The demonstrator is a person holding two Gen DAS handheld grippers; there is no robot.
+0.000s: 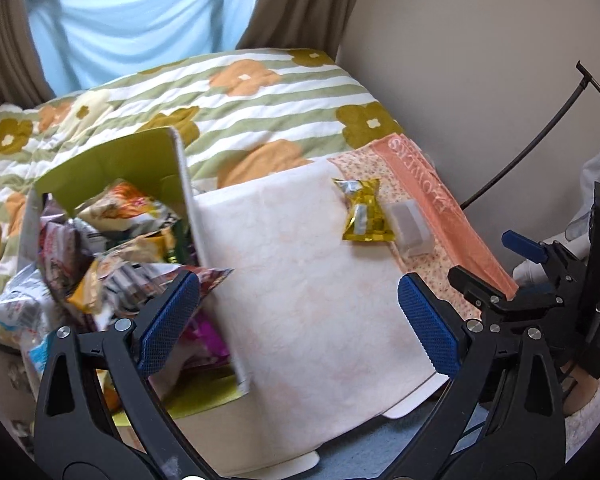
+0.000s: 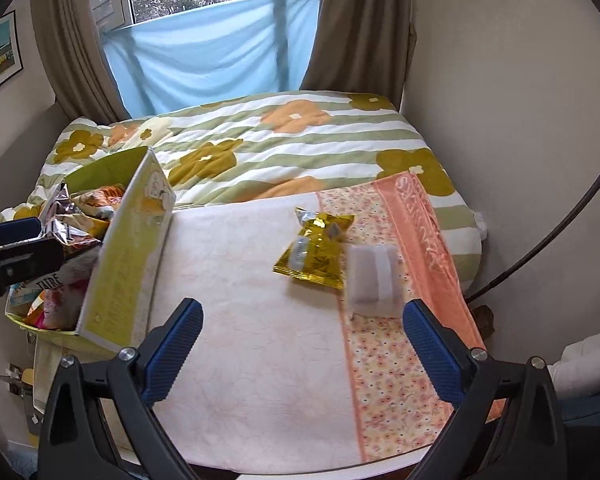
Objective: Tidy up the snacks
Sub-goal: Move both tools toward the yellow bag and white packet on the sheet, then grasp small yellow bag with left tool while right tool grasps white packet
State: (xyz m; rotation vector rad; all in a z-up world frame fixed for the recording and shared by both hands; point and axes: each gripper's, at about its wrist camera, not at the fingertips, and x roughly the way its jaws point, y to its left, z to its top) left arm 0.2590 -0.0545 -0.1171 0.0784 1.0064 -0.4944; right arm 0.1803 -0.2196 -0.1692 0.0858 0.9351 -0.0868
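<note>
Beside the yellow-green snack box, on its right, a gold snack packet lies loose on the pale cloth, likely next in. The right gripper and left gripper are both spread wide and empty, the left at the box's crowded mouth.

A flowered, green-striped quilt covers the bed; brown curtains flank a window draped in blue cloth.

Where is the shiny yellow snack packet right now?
In both wrist views the yellow snack packet lies alone on the cloth-covered board, toward its right side, just left of a small white box and well right of the green snack box.
</note>
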